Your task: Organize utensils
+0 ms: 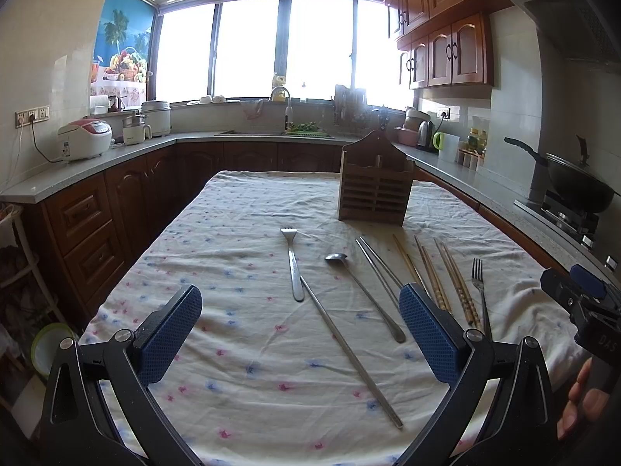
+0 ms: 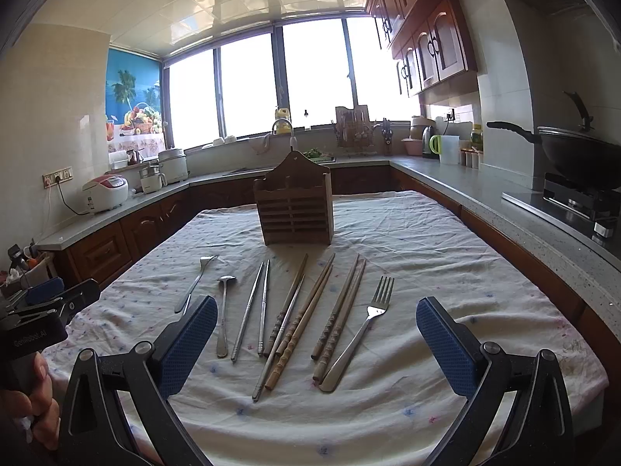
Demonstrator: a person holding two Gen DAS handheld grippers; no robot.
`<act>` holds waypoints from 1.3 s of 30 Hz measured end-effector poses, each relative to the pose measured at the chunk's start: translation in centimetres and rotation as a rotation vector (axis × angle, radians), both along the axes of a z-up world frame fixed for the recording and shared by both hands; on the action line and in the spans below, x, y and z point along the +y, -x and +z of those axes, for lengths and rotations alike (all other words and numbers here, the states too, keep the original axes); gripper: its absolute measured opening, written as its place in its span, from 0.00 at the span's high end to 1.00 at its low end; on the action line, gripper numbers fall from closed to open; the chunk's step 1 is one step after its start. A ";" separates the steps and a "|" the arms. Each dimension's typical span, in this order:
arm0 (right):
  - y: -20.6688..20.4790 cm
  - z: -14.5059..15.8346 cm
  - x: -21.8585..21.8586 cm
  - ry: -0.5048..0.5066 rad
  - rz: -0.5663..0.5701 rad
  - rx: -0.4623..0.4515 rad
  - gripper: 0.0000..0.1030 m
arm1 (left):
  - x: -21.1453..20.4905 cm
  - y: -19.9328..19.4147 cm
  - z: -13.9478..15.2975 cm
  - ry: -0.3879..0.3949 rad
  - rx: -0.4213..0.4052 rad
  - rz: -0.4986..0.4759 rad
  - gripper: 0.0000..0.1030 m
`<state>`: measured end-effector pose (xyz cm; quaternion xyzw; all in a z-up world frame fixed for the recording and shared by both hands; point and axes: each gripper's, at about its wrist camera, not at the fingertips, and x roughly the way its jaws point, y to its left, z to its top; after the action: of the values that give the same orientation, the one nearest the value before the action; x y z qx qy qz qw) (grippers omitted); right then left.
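Both tools hang above the near edge of the cloth-covered worktop [image 2: 446, 233], each with its blue pads spread wide and nothing between them: the left hand-held gripper [image 1: 300, 339] low in its own frame, the right hand-held gripper [image 2: 316, 341] likewise.

In the right wrist view the utensils fan out across the middle of the frame, long axes running away from the camera toward the wooden holder [image 2: 297, 209] standing upright at centre (slatted front, peaked back, open top). From the left: a steel fork [image 2: 196, 283] angled away, partly behind the left pad; a small steel spoon [image 2: 223, 312]; a pair of slim metal chopsticks [image 2: 256, 308]; a loose bundle of carved wooden chopsticks [image 2: 300, 318] with one metal stick mixed in; a second wooden pair [image 2: 341, 308]; and a broad steel fork [image 2: 365, 326] at the right end, its handle touching that pair.

My judgement is that the right tool is nearer the wooden pairs and the broad fork, which lie just ahead between its pads, while the left tool sits over the spoon and a lone metal chopstick [image 1: 349, 353] slanting toward lower right. Thin, smooth steel lying flat on soft, wrinkled cloth will likely be slippery to pinch.
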<state>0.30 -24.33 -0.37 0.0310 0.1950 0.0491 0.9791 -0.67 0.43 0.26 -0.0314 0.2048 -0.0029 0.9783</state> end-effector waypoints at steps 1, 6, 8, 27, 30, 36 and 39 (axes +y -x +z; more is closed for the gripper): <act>0.0 0.0 0.0 -0.001 0.000 0.000 0.00 | 0.0 0.0 0.0 0.000 0.000 0.000 0.00; 0.0 0.0 0.1 -0.001 0.002 0.000 0.00 | 0.0 0.0 0.0 0.001 0.002 -0.002 0.00; 0.0 0.0 0.0 -0.001 0.001 0.000 0.00 | 0.0 0.0 0.0 0.001 0.002 -0.002 0.00; -0.7 -0.3 0.0 -0.009 0.005 0.032 0.00 | 0.7 -2.0 -0.7 0.058 0.087 -0.016 0.00; -1.4 -0.3 0.0 -0.012 0.012 0.056 0.00 | 0.8 -3.1 -0.9 0.065 0.131 -0.018 0.00; -3.3 -0.5 -0.9 -0.026 0.011 0.105 0.01 | 1.0 -6.3 -1.3 0.109 0.248 -0.055 0.14; -4.7 -0.8 -1.6 -0.051 0.005 0.147 0.01 | 0.8 -7.8 -1.9 0.115 0.304 -0.070 0.21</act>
<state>4.99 -25.92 -1.18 0.0588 0.2651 0.0540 0.9609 7.08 1.22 -1.65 -0.0801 0.3511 -0.0440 0.9319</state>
